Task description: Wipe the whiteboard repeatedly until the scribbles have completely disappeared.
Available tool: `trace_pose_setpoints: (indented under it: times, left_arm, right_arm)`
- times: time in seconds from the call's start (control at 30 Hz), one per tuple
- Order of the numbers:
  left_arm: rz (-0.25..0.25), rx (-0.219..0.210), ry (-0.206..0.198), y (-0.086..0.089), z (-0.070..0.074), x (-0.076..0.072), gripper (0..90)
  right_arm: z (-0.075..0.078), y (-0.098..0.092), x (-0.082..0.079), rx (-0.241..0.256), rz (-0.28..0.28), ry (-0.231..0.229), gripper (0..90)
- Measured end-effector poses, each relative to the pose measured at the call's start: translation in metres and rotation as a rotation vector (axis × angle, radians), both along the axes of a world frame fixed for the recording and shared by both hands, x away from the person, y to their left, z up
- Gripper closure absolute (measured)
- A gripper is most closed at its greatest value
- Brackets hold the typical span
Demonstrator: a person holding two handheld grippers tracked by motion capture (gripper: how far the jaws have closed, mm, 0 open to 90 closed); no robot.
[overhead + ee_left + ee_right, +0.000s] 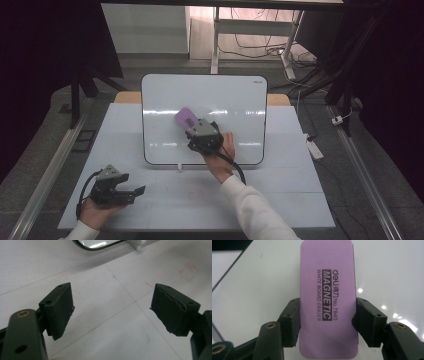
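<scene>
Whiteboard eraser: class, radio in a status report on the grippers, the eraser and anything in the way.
Right gripper shut on purple eraser, held against whiteboard. Left gripper open, over the table. Nothing in the way.

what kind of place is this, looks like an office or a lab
Probably a lab or workshop set up for recording, not a home: a white table bearing a whiteboard, loose cables on the floor behind, and dark curtains at both sides.

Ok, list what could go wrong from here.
1. The right claw grips only the lower end of the eraser; pressing on the whiteboard might tilt or slip it.
2. The whiteboard stands upright, so a hard push could tip it.
3. The left claw is open on the table, not bracing the board.
</scene>
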State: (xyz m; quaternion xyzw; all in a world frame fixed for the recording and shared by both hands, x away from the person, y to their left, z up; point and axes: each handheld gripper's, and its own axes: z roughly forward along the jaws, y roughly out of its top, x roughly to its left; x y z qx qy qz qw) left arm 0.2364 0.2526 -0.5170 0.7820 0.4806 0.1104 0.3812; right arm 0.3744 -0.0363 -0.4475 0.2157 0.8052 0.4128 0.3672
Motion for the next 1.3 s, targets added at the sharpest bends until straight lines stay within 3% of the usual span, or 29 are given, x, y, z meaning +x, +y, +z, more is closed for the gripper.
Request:
trace_pose_setpoints:
  times: [0.07, 0.4, 0.47, 0.53, 0.6, 0.7, 0.77, 0.87, 0.97, 1.07, 1.3]
  left_arm:
    - [0.000, -0.003, -0.002, 0.001, 0.000, -0.001, 18.8]
    - [-0.001, -0.004, -0.008, 0.000, 0.002, -0.002, 18.8]
    - [0.000, -0.005, -0.007, 0.000, 0.002, -0.001, 18.8]
    - [0.000, -0.003, -0.005, 0.000, 0.001, -0.001, 18.8]
    - [-0.001, -0.003, -0.003, -0.001, 0.001, 0.000, 18.8]
    - [-0.001, -0.004, -0.006, -0.001, 0.002, -0.001, 18.7]
    - [0.001, -0.007, -0.009, -0.001, 0.002, -0.001, 18.7]
    - [0.002, -0.008, -0.011, 0.000, 0.002, -0.001, 18.7]
    - [0.004, -0.010, -0.015, 0.000, 0.003, -0.001, 18.7]
    - [0.008, -0.013, -0.017, 0.000, 0.003, 0.000, 18.7]
    - [0.017, -0.020, -0.030, -0.002, 0.006, 0.000, 18.7]
  right_arm:
    - [0.002, -0.007, 0.002, 0.018, -0.004, 0.012, 40.9]
    - [0.044, -0.091, 0.040, 0.178, -0.260, -0.024, 40.9]
    - [0.047, -0.099, 0.043, 0.201, -0.271, -0.015, 40.9]
    - [0.045, -0.095, 0.040, 0.178, -0.274, -0.030, 40.9]
    - [0.039, -0.087, 0.034, 0.172, -0.237, -0.009, 40.9]
    - [0.024, -0.069, 0.021, 0.119, -0.168, 0.001, 40.9]
    - [0.017, -0.062, 0.015, 0.112, -0.120, 0.035, 40.9]
    - [0.017, -0.065, 0.012, 0.156, -0.075, 0.096, 40.9]
    - [0.024, -0.071, 0.006, 0.181, -0.054, 0.096, 40.9]
    - [0.027, -0.075, -0.003, 0.218, -0.017, 0.129, 40.9]
    - [0.013, -0.079, -0.024, 0.287, 0.075, 0.208, 40.9]
